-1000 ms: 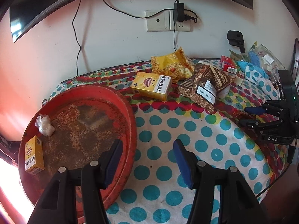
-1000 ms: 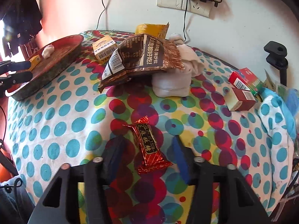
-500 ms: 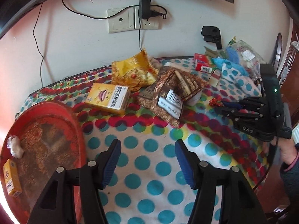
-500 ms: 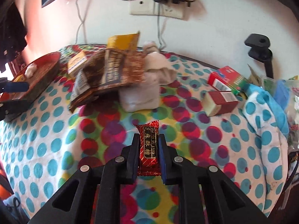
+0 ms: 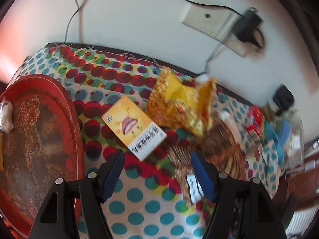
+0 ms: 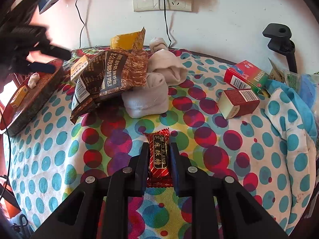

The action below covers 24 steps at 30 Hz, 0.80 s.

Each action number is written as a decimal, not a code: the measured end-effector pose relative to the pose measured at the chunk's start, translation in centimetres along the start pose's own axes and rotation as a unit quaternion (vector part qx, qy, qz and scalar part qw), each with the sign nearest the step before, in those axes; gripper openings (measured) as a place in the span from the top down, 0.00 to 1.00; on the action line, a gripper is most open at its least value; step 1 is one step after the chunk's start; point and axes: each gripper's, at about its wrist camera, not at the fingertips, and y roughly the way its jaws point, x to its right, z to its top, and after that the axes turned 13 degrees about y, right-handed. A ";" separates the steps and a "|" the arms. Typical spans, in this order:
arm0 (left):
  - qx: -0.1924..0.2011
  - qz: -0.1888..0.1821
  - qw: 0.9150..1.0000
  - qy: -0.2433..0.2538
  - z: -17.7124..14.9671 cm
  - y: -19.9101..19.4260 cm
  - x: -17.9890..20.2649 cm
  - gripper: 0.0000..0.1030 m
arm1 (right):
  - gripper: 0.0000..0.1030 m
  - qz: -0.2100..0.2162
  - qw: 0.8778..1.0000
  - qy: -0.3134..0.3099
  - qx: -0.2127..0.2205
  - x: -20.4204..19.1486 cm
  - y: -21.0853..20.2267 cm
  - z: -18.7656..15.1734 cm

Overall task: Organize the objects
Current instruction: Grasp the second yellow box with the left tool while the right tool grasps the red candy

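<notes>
Polka-dot cloth (image 6: 59,139) blurs leftward; right tongs (image 6: 159,149) clench candy (image 6: 159,155), left tongs (image 5: 157,171) gape.

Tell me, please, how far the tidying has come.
Early stage. Done: a small yellow box and a white wad lie in the red tray. In hand: right gripper holds a red candy. Left: yellow box, snack bags, red boxes.

Motion blur smears the brown packet (image 5: 223,145) and boxes (image 5: 254,123).
</notes>
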 end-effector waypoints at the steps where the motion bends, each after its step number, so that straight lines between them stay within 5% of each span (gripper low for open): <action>1: -0.006 0.004 1.000 -0.017 0.6 0.5 -0.2 0.32 | 0.81 0.001 1.000 0.000 0.000 0.0 0.0 0.0; 6: -0.047 0.016 0.992 -0.114 1.4 3.3 -2.3 0.32 | 0.81 0.001 1.000 -0.006 -0.001 -0.1 0.1 0.0; 13: -0.041 0.036 0.980 -0.190 1.4 5.5 -4.2 0.32 | 0.79 0.013 1.000 -0.007 -0.003 -0.2 0.0 0.0; 19: -0.034 0.045 0.984 -0.169 1.3 6.4 -3.9 0.33 | 0.79 0.013 1.000 -0.008 -0.004 -0.3 0.0 0.0; 24: -0.018 0.034 0.989 -0.140 1.2 6.5 -3.8 0.44 | 0.79 0.012 1.000 -0.008 -0.004 -0.3 0.0 -0.1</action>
